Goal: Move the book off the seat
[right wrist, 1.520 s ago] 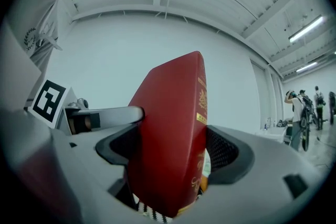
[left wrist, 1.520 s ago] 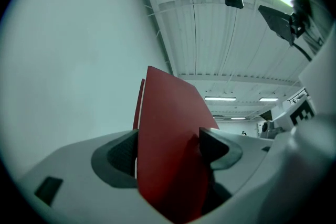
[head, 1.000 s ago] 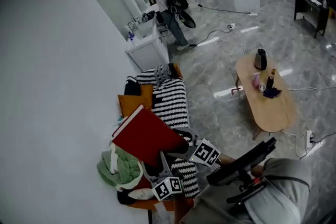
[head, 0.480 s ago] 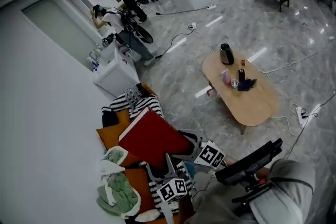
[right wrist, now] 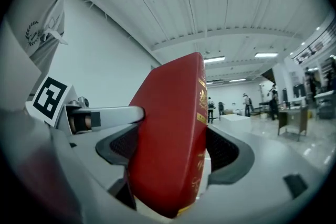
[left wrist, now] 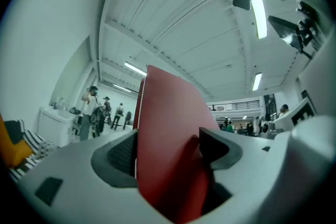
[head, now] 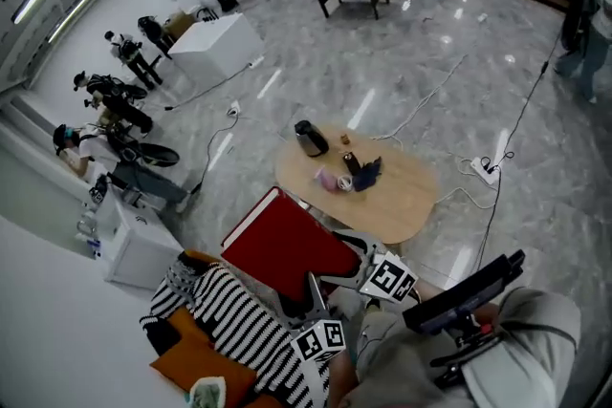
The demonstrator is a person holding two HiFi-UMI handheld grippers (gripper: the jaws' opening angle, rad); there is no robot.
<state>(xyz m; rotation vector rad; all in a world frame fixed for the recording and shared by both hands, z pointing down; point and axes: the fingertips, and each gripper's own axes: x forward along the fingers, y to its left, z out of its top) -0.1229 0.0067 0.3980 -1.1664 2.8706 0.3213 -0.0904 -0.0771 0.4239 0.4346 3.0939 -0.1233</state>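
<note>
The red book (head: 287, 248) is up in the air, held by both tools at its near edge. The left gripper (head: 308, 294) has its jaws set wide and pressed on both covers, and the right gripper (head: 349, 253) is clamped the same way beside the gold-lettered spine (right wrist: 202, 107). It hangs tilted over the floor, between the seat (head: 196, 363) with its striped throw (head: 229, 320) and the table (head: 406, 201).
</note>
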